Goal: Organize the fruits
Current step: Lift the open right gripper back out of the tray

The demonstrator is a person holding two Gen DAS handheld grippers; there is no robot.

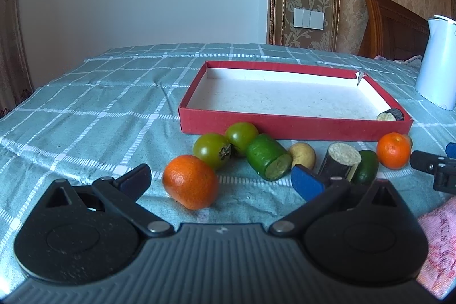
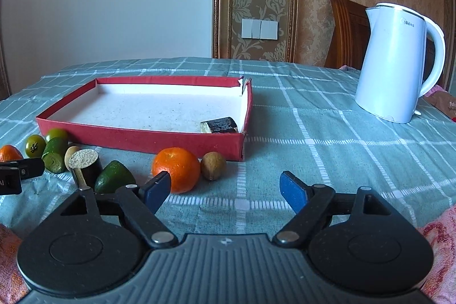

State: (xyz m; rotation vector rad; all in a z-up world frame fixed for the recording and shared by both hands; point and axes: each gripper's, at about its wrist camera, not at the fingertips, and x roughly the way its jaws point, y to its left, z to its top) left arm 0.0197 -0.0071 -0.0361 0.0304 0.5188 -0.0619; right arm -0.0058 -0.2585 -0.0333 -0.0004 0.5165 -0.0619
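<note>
A shallow red box (image 1: pixel 285 126) (image 2: pixel 142 139) lies on the checked cloth, with one dark cut piece (image 1: pixel 391 114) (image 2: pixel 219 125) in its near right corner. In front of it lies a row of produce: a tangerine (image 1: pixel 191 185), two green tomatoes (image 1: pixel 211 150), a cut cucumber piece (image 1: pixel 268 157), a small yellowish fruit (image 1: pixel 302 155), a dark cut cylinder (image 1: pixel 340 161) (image 2: pixel 85 165), a green wedge (image 2: pixel 114 176), a second tangerine (image 1: pixel 394 150) (image 2: pixel 176 169) and a brown fruit (image 2: pixel 213 165). My left gripper (image 1: pixel 221 181) is open, the first tangerine between its fingers. My right gripper (image 2: pixel 225 188) is open and empty beside the second tangerine.
A white electric kettle (image 2: pixel 396 64) (image 1: pixel 437 61) stands on the table to the right of the box. A wooden headboard (image 1: pixel 390 24) and patterned wall are behind. Pink fabric (image 2: pixel 439 247) shows at the lower edges. The right gripper's tip (image 1: pixel 436 165) shows in the left wrist view.
</note>
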